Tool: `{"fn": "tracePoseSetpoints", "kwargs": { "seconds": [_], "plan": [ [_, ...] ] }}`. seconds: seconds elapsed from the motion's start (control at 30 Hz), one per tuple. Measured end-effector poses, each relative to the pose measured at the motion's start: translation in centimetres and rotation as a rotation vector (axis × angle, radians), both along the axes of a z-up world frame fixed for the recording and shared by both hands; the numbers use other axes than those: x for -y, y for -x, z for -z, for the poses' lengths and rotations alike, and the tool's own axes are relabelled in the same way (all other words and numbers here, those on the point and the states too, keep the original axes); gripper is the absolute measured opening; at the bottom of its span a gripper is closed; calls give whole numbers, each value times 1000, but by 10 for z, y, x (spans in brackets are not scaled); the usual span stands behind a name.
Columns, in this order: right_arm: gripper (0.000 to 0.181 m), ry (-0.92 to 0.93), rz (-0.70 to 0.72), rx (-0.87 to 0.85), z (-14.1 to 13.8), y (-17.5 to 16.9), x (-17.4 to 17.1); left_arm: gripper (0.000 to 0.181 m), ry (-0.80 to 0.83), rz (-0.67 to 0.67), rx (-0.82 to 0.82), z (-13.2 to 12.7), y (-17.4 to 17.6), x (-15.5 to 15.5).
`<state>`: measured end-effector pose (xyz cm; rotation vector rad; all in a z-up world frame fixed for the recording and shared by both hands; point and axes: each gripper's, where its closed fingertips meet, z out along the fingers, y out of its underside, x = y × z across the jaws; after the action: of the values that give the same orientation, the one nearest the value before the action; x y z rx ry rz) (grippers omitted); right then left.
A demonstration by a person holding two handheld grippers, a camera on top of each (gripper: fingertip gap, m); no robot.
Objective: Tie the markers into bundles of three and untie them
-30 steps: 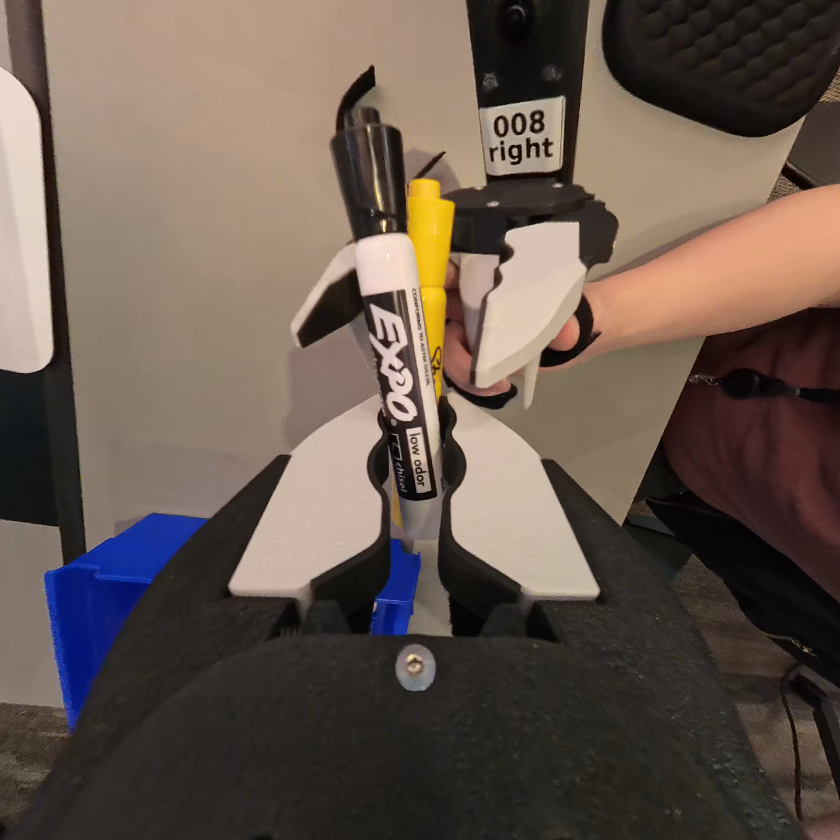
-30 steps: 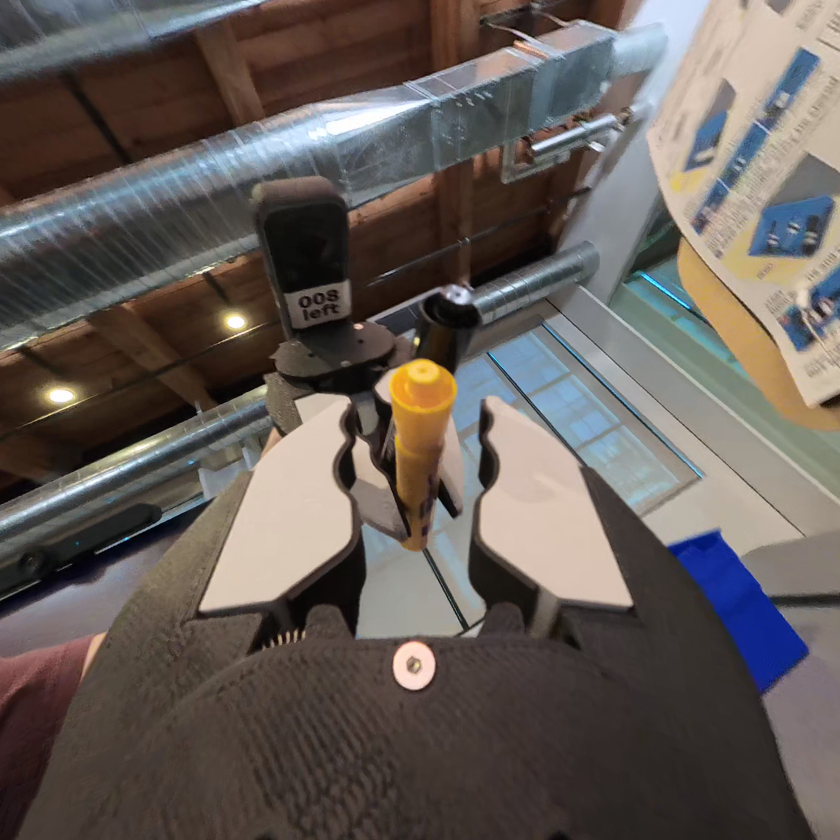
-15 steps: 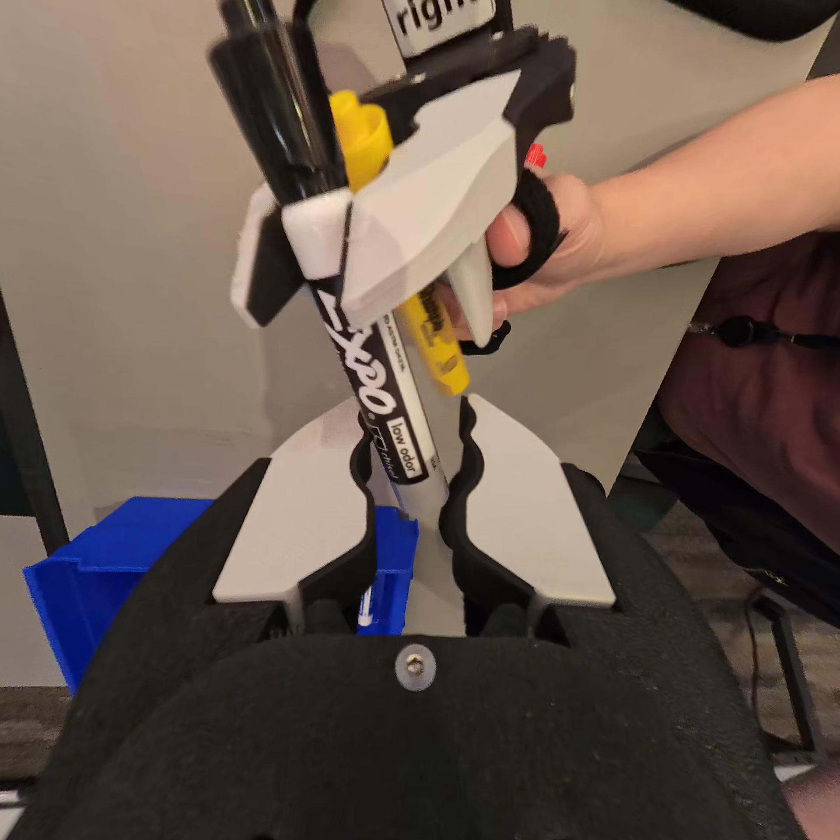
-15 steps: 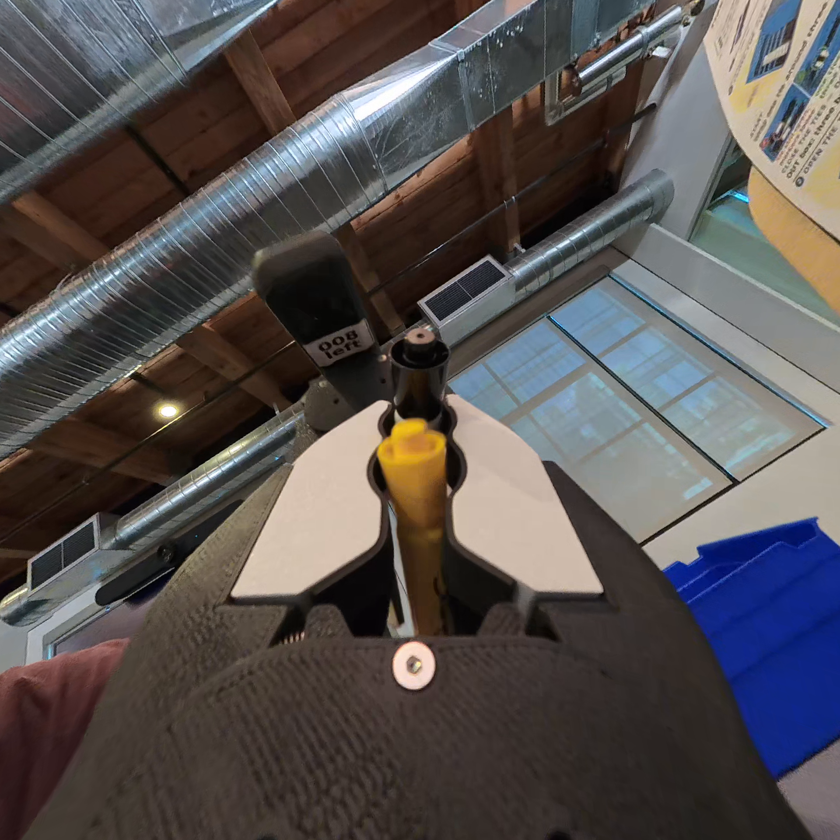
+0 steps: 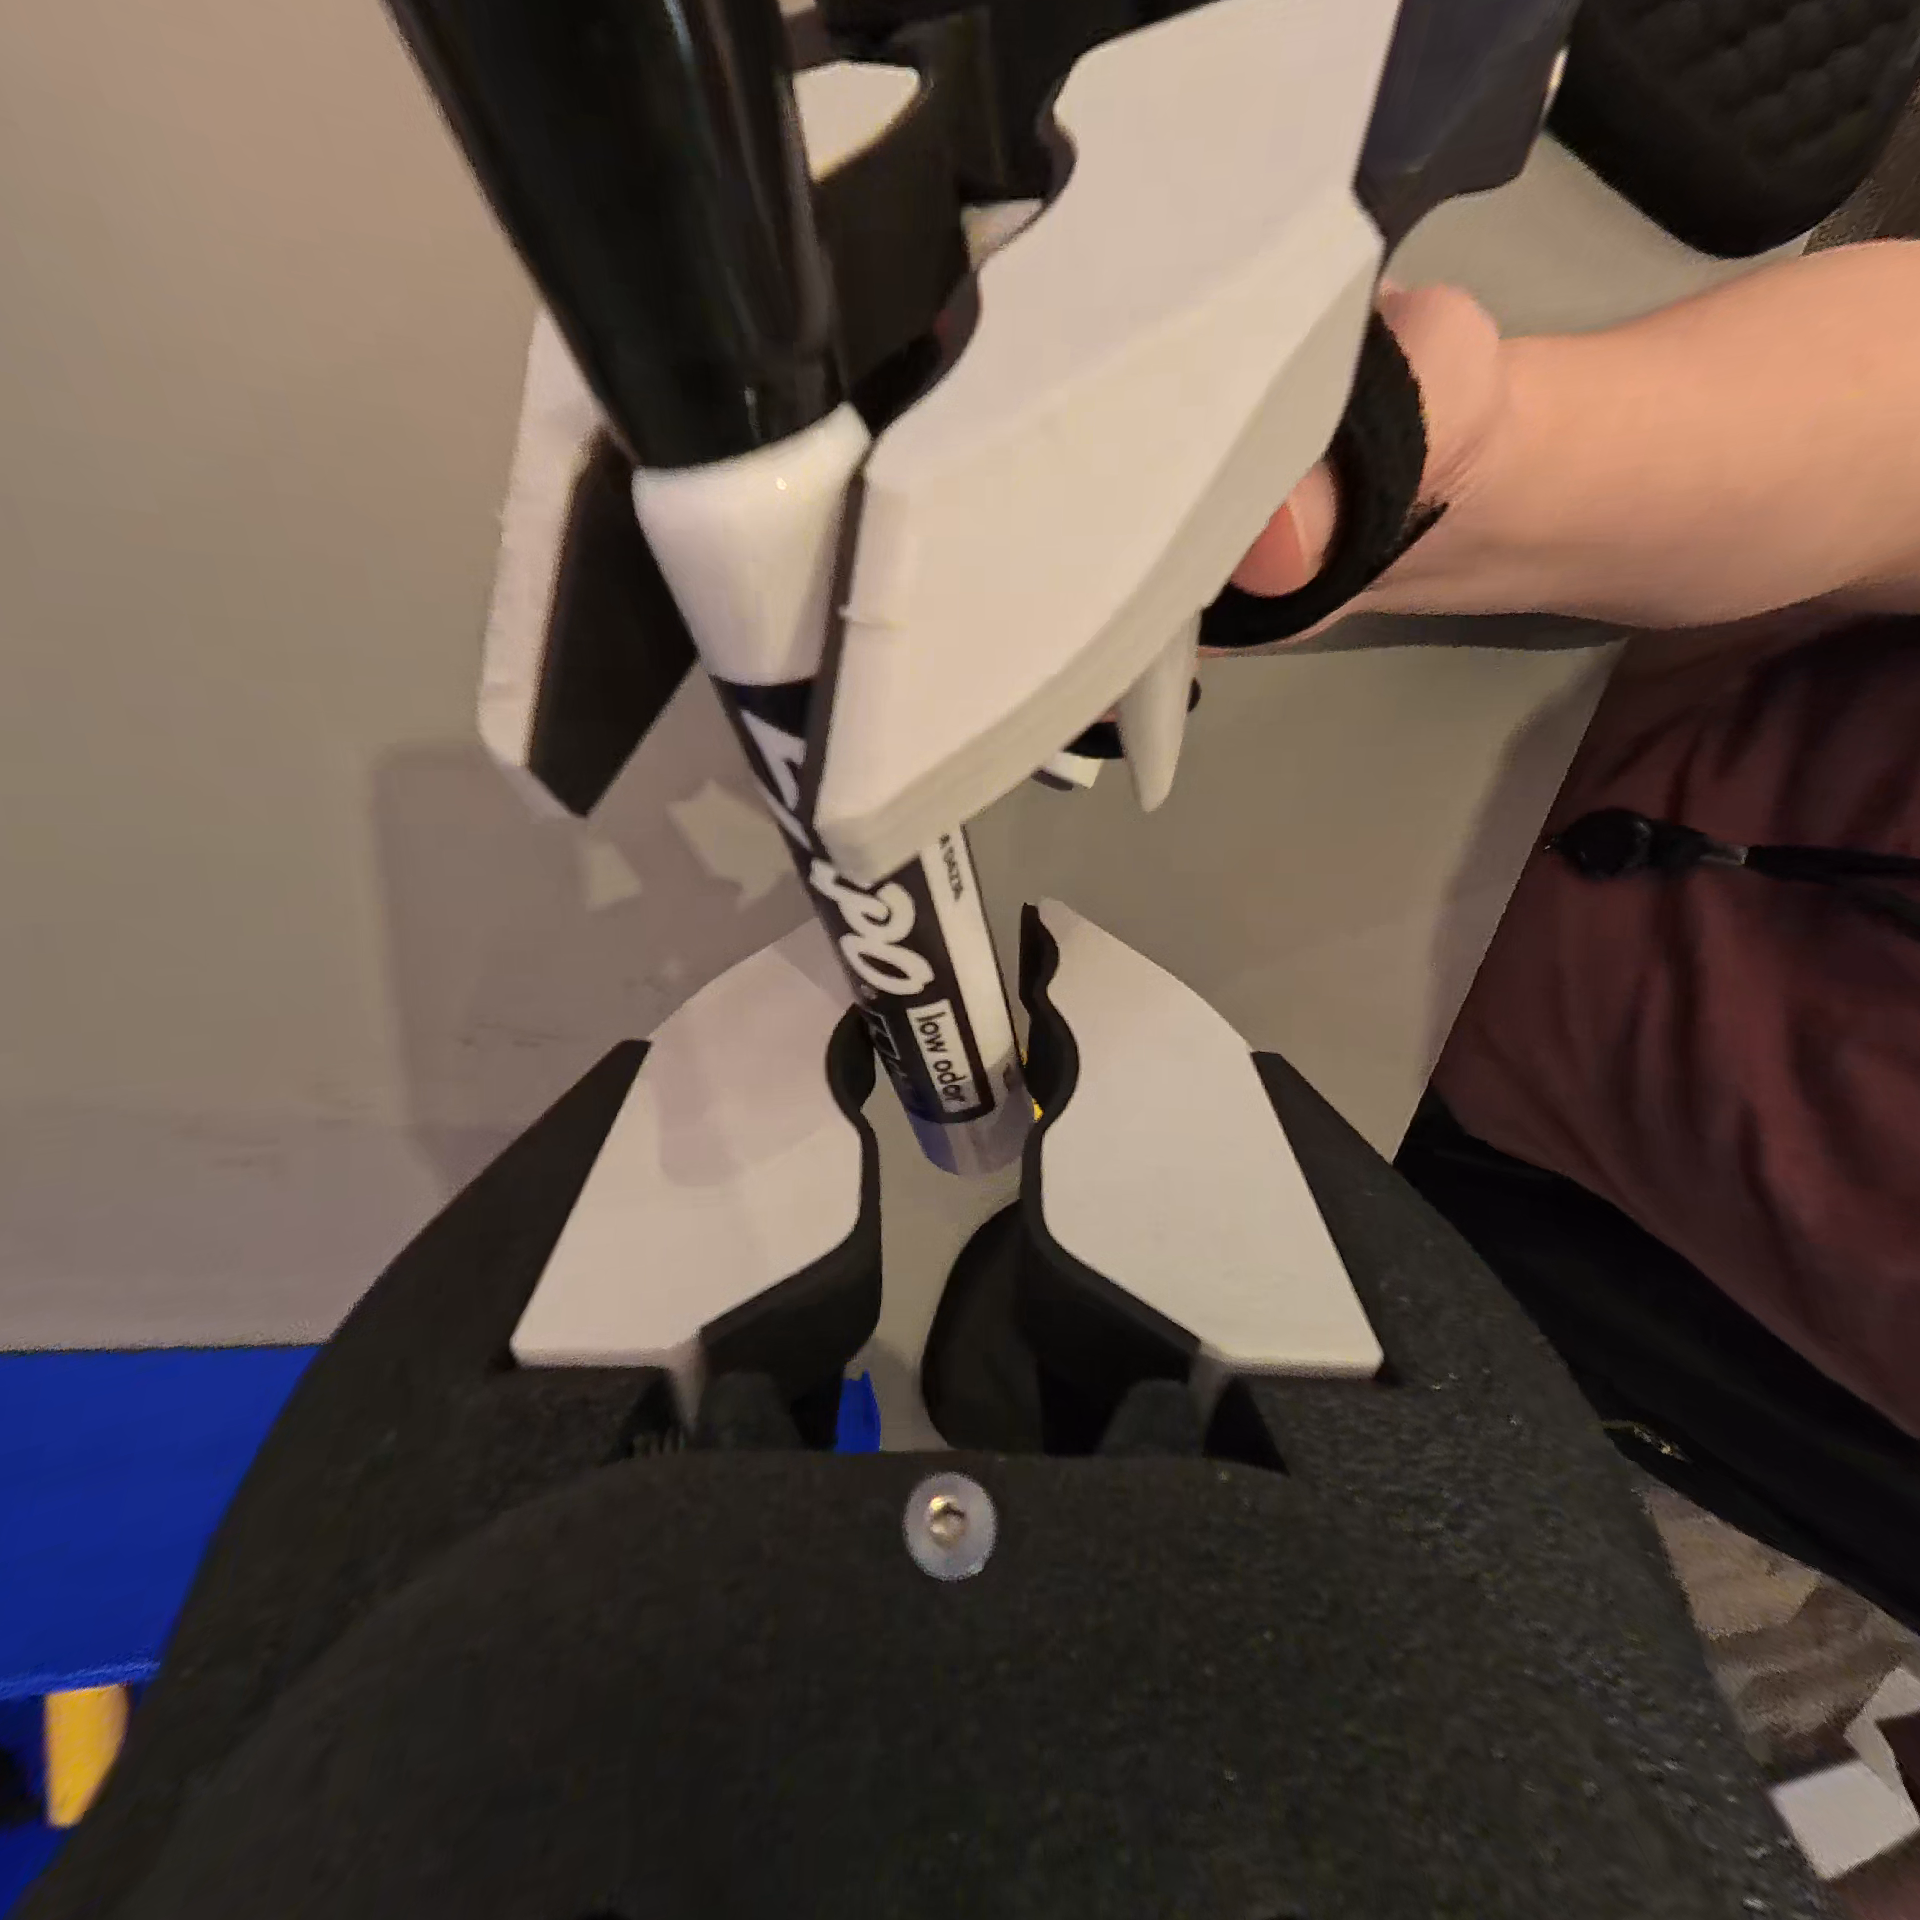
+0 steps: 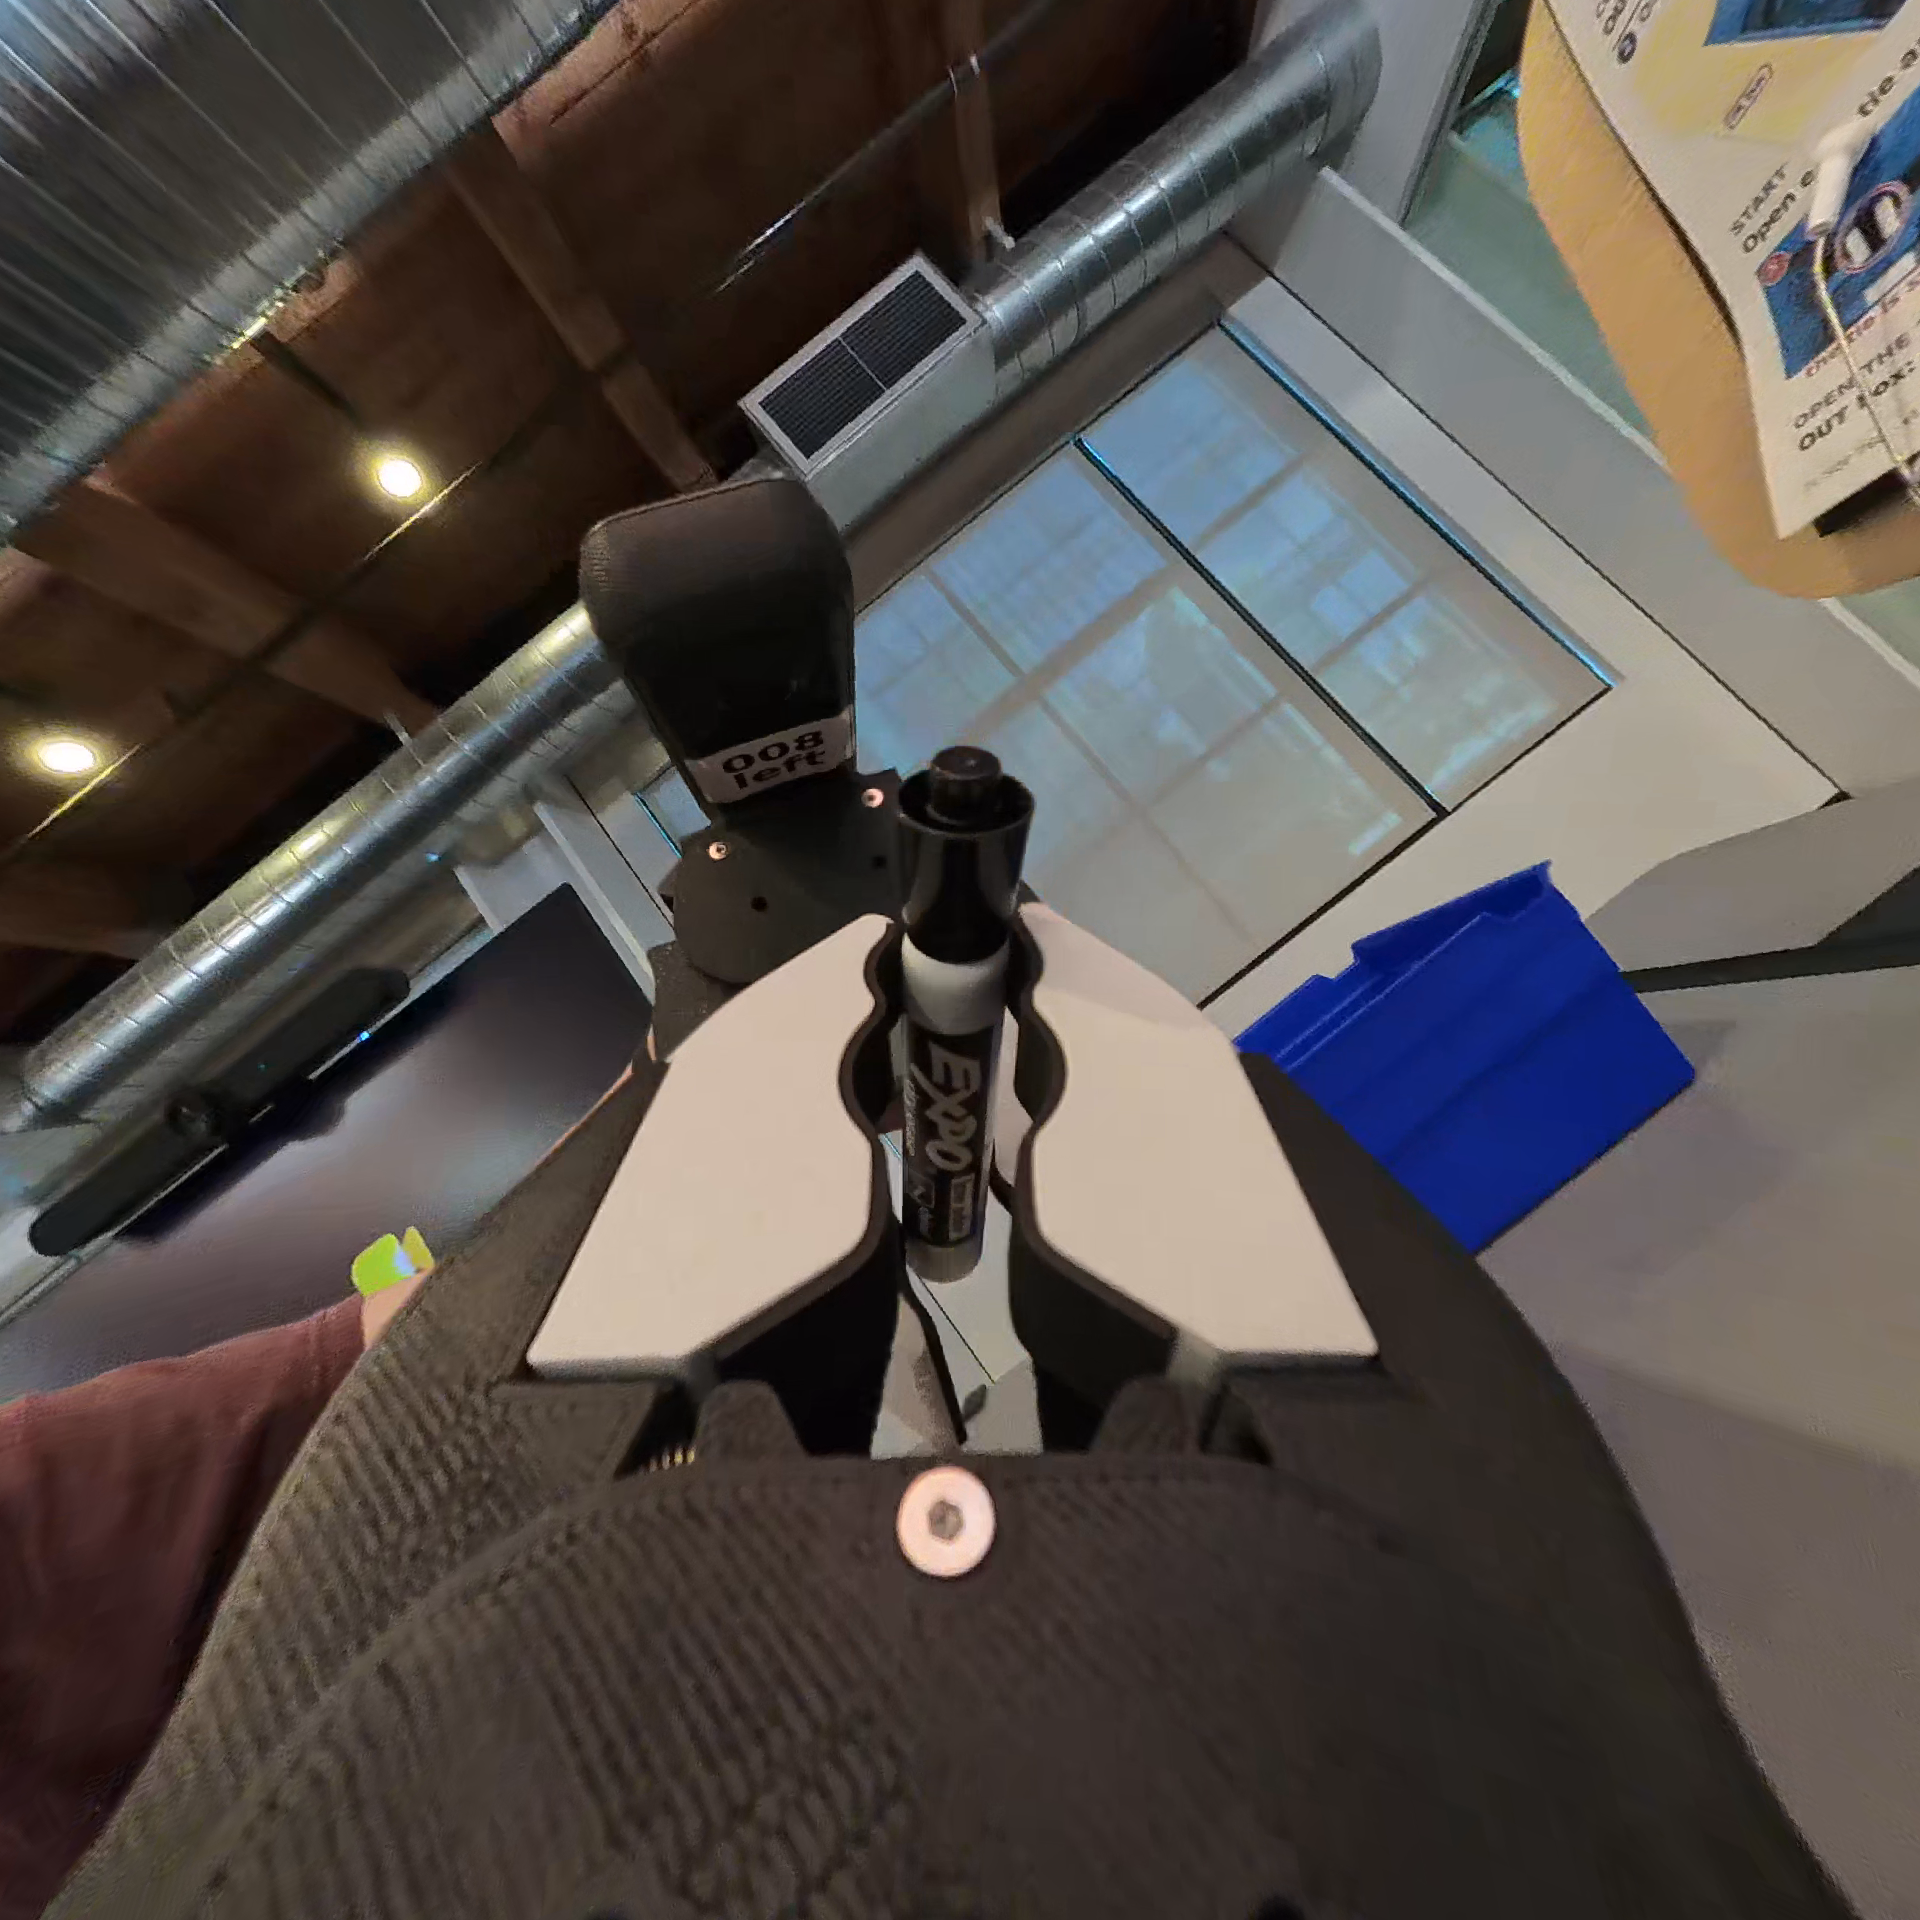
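Observation:
A black-capped white marker (image 5: 748, 582) stands upright between both grippers. My right gripper (image 5: 727, 810) is shut on it just below the cap; the right wrist view shows its pads (image 6: 1039, 997) pressing the marker (image 6: 940, 1122). My left gripper (image 5: 940, 997) stands around the marker's lower end with a thin gap at the left pad (image 5: 847, 1070), so it counts as open. A yellow sliver (image 5: 1029, 1058) of a second marker shows beside the right pad; the rest of it is hidden.
A blue bin (image 5: 83, 1507) sits low at the left and shows in the right wrist view (image 6: 1475, 1049). A yellow object (image 5: 83, 1756) lies below it. A person's hand (image 5: 1455, 499) holds the right gripper. A pale panel (image 5: 208, 623) stands behind. Across from one pair of fingers to the other is roughly 9 cm.
My right gripper shut on the markers and came closer to the left one. My left gripper let go, opened wide, then narrowed again around the black marker's end. The yellow marker slid out of sight.

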<state>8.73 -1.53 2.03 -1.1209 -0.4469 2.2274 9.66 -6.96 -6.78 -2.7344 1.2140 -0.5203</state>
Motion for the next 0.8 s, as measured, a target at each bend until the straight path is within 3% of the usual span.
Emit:
{"fn": "tracePoseSetpoints", "kwargs": {
  "seconds": [0.2,0.3,0.4,0.5,0.57,0.63,0.7,0.8],
  "plan": [
    [19,55,39,-4,-4,-13,-13,33,-85,-70,47,-4,12,13],
    [19,-17,15,118,-6,-28,-11,35,-228,-109,97,-5,17,23],
    [20,-242,-99,522,24,-35,10,33,-458,-177,283,-24,8,31],
    [20,-402,-92,854,59,-56,12,38,-668,-239,545,-51,-6,43],
    [20,-400,-92,860,61,-68,15,50,-826,-247,695,-67,-14,48],
    [20,-340,-77,831,64,-76,16,43,-911,-212,781,-69,-22,53],
    [20,-288,-16,788,70,-82,14,44,-911,-203,745,-57,-24,50],
    [20,-149,52,644,72,-83,19,47,-767,-230,613,-26,-21,50]
  ]
}}
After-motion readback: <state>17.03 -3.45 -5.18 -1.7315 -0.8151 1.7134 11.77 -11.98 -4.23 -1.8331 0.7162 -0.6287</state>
